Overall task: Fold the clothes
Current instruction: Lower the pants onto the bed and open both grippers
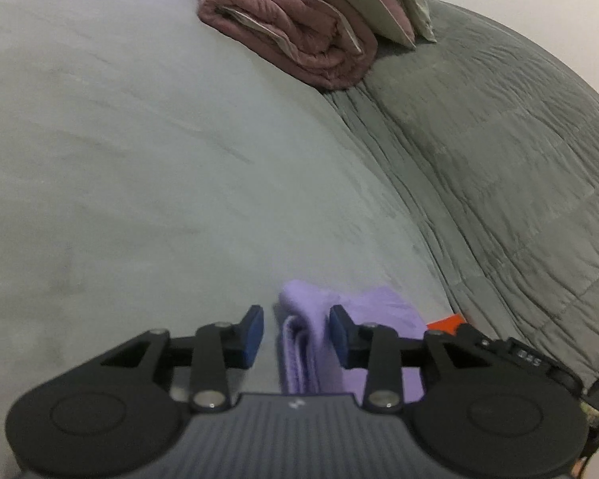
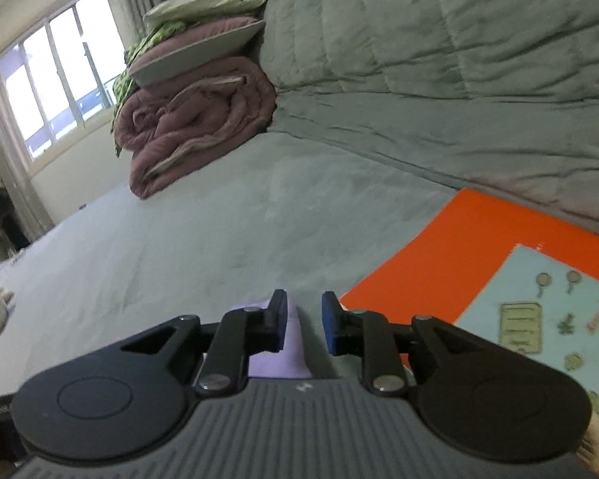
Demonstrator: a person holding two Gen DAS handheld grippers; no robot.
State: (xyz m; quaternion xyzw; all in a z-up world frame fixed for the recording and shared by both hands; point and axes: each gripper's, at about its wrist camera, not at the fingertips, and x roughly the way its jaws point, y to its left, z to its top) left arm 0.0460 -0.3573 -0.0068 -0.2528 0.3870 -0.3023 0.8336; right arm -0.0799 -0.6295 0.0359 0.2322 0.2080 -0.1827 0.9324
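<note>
Left tool (image 1: 296, 329): jaws apart, folded lilac cloth (image 1: 307, 343) lying between them on the bed (image 1: 139, 159), right pad touching it. Right tool (image 2: 304, 321): jaws apart, nothing gripped; cloth beside its left finger. Orange book (image 2: 439, 247) just beside.

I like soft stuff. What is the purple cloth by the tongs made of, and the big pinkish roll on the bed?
The purple cloth looks like soft matte knit, maybe cotton; it folds in limp layers. The pinkish roll looks like a padded quilt with a dull crinkly fabric shell, puffy and stitched.
</note>
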